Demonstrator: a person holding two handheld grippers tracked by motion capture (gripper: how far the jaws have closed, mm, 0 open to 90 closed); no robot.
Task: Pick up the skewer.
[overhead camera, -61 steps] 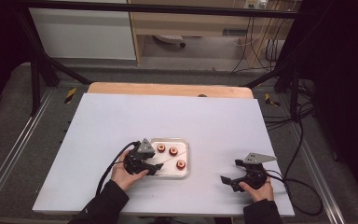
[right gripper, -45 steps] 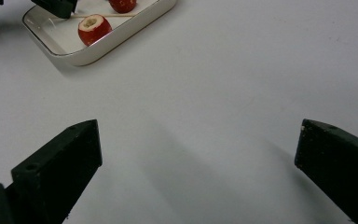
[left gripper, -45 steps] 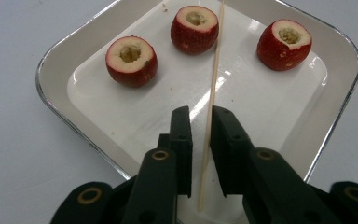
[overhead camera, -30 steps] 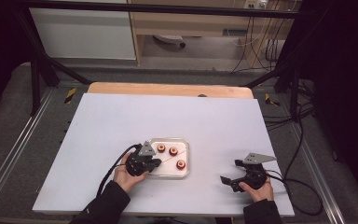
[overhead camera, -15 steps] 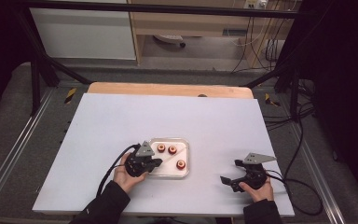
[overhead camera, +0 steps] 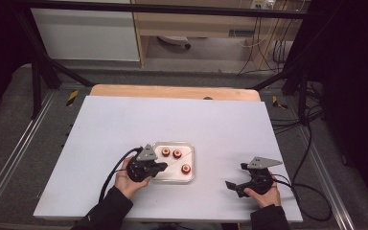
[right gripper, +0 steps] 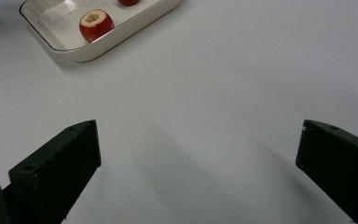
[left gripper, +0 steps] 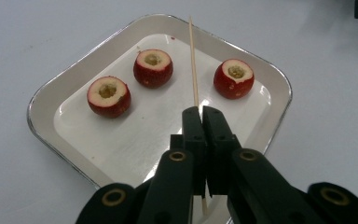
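Skewer [left gripper: 193, 65] clamped in left hand-held gripper [left gripper: 201, 114], over tray [left gripper: 65, 79]

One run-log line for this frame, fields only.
left hand-held gripper: shut on skewer | tray: three cored red fruits | right hand-held gripper: open, over bare table

Three fruits [left gripper: 153, 67] are set in the tray [left gripper: 42, 100] ahead of the left tongs [left gripper: 200, 116], with the skewer [left gripper: 193, 60] laid between them.

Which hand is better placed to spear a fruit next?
Left. The left gripper is shut on the skewer above the tray of cored red fruits; the right gripper waits open over bare table.
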